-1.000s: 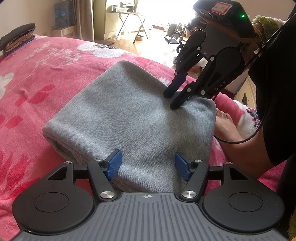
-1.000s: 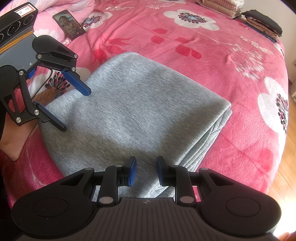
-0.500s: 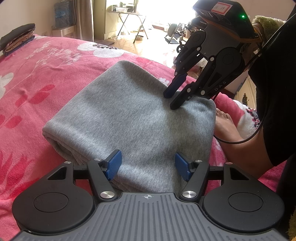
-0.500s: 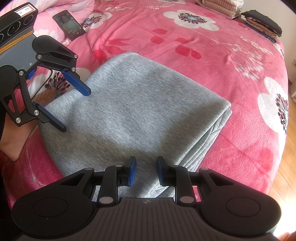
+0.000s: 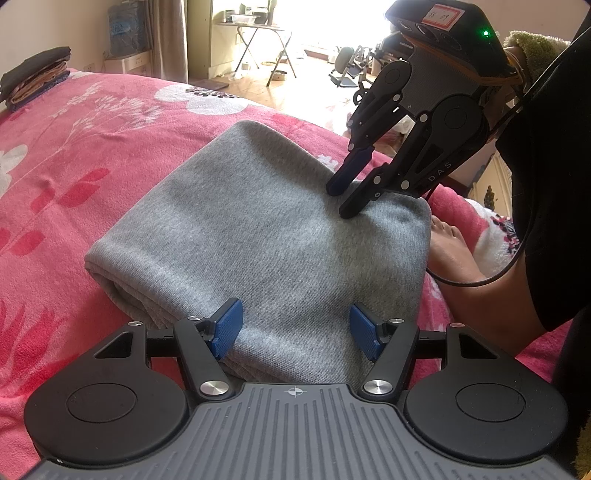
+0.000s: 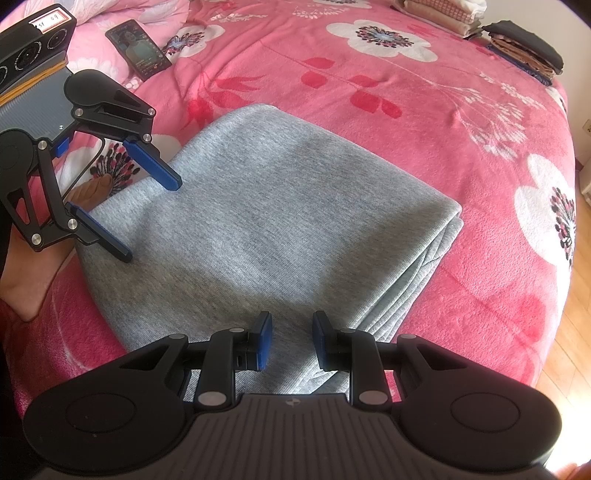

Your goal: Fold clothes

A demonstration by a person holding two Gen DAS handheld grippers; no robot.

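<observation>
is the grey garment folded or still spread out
Folded: the grey garment lies as a compact rectangle on the bed, with stacked layers showing along its edge.

Black grippers [image 5: 295,334] with blue ribbed pads [image 5: 225,328], silver screws, grey ridged bodies; right gripper [image 5: 345,201] marked "DAS", green light, black cable [image 5: 480,282].

The folded garment [image 6: 280,229] lies on the bedspread [image 6: 424,122], with a phone [image 6: 138,50] beyond it.

Bed under pink floral blanket [image 6: 424,110]. Wooden floor [image 5: 295,88], strongly sunlit. Folding table [image 5: 255,33] by bright window; curtain [image 5: 166,37] against pale wall. Stacked folded fabrics [image 6: 524,48] at bed's far corner.
</observation>
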